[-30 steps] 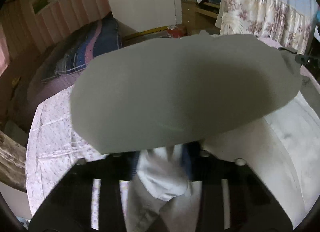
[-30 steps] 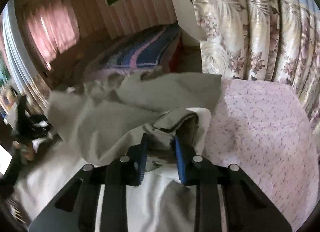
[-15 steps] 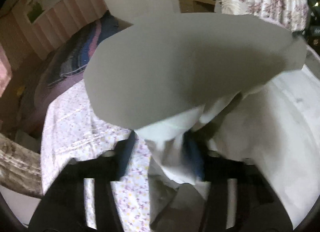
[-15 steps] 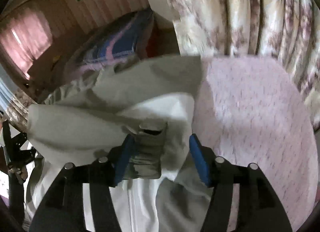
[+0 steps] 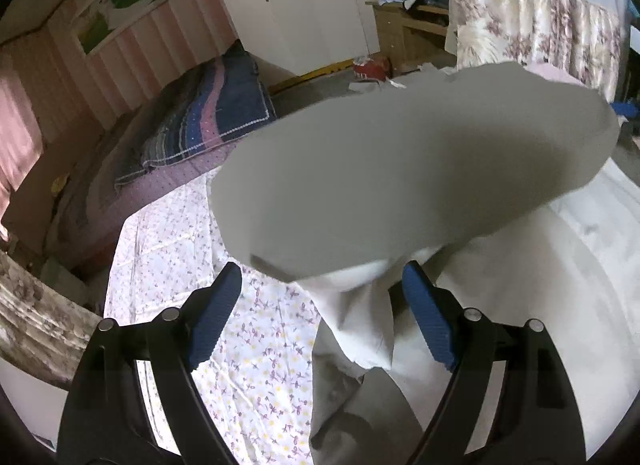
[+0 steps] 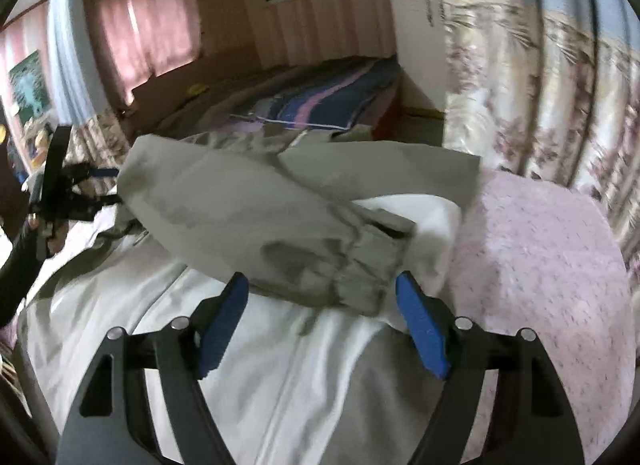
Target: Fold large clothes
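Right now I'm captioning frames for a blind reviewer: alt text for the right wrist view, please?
The right gripper hangs open over a grey-and-white jacket folded on a pink floral bedsheet, touching nothing. Floral curtains hang behind.

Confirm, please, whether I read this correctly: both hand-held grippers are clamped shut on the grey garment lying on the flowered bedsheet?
Not quite. Both are open: the left hand-held gripper and right hand-held gripper each show blue fingers spread apart in their own wrist views. The grey garment does lie on the flowered bedsheet.
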`<control>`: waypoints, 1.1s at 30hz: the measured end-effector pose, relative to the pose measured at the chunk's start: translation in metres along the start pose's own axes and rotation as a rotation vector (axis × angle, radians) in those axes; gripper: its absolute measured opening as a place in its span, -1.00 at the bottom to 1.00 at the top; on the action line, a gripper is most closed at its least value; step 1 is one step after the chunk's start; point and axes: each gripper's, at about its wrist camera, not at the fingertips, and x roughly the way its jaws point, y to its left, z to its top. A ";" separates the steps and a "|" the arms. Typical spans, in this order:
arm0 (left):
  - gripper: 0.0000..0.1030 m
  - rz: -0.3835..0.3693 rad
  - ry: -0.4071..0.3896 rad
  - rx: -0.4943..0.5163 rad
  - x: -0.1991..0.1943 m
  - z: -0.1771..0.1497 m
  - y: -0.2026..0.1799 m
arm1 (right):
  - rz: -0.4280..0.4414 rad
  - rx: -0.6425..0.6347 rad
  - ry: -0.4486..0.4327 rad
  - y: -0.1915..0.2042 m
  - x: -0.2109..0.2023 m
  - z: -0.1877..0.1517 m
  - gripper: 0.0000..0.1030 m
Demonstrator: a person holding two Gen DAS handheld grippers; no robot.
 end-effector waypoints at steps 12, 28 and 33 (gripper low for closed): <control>0.80 0.052 -0.080 0.032 -0.016 0.038 0.022 | 0.057 0.350 -0.084 -0.044 -0.016 0.081 -0.87; 0.56 -0.017 0.161 -0.024 0.129 0.119 0.045 | -0.106 0.269 0.039 -0.066 0.059 0.102 0.22; 0.63 0.003 0.171 -0.009 0.140 0.123 0.041 | -0.029 0.184 -0.021 -0.055 0.040 0.087 0.38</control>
